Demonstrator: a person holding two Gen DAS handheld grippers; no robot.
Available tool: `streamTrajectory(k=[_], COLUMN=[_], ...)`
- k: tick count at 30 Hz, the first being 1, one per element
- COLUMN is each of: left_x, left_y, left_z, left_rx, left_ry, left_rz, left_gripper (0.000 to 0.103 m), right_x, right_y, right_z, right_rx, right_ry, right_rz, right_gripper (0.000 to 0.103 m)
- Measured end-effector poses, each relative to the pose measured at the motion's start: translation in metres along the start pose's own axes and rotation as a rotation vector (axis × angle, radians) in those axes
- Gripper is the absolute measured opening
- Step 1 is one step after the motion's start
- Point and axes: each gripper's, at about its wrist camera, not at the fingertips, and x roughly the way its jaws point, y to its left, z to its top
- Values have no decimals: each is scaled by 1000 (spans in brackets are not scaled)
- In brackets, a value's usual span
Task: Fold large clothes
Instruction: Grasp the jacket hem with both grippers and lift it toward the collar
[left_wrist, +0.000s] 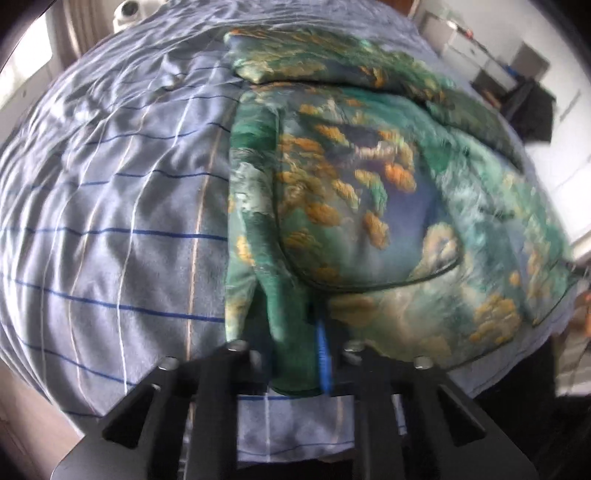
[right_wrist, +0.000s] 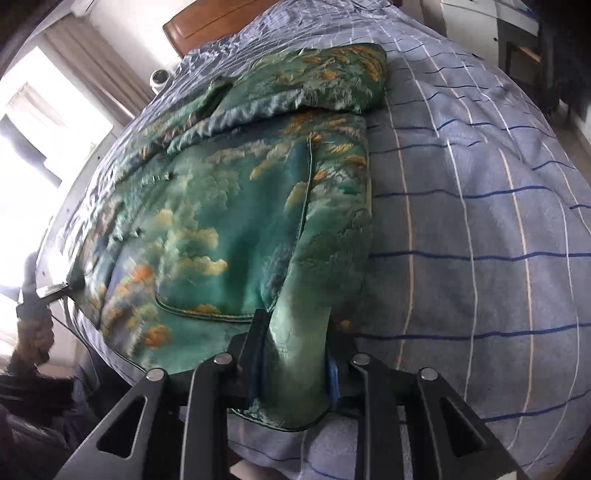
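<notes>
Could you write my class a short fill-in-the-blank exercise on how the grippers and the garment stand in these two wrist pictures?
1. The green printed garment lies on a bed covered by a blue ____ sheet.
2. The left gripper is ____ on a fold of the garment's near edge.
3. The right gripper pinches the same garment, so ____ grippers hold cloth.
4. Beyond the bed's far end stands a ____ headboard.

Missing words: checked; shut; both; wooden

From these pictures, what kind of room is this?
Most likely a bedroom: the green garment lies on a bed with a blue checked sheet, a wooden headboard behind it and a curtained window beside it.
</notes>
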Motion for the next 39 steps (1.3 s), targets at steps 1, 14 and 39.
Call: streamTrajectory(k=[1,14,39], left_x=[-5,-69,-25], left_y=[1,-4,32], left_z=[2,-60,197], left_rx=[-17,112,-297], left_ry=[-4,91,-182], left_rz=[-9,-59,-270], left_gripper=[10,8,38], right_x=[-4,-63,1], right_y=[3,13,-42], right_z=[2,-24,181], right_rx=[-5,-33,315], right_ry=[-8,26,-210], right_rz=[0,5,233], right_gripper=[18,14,21])
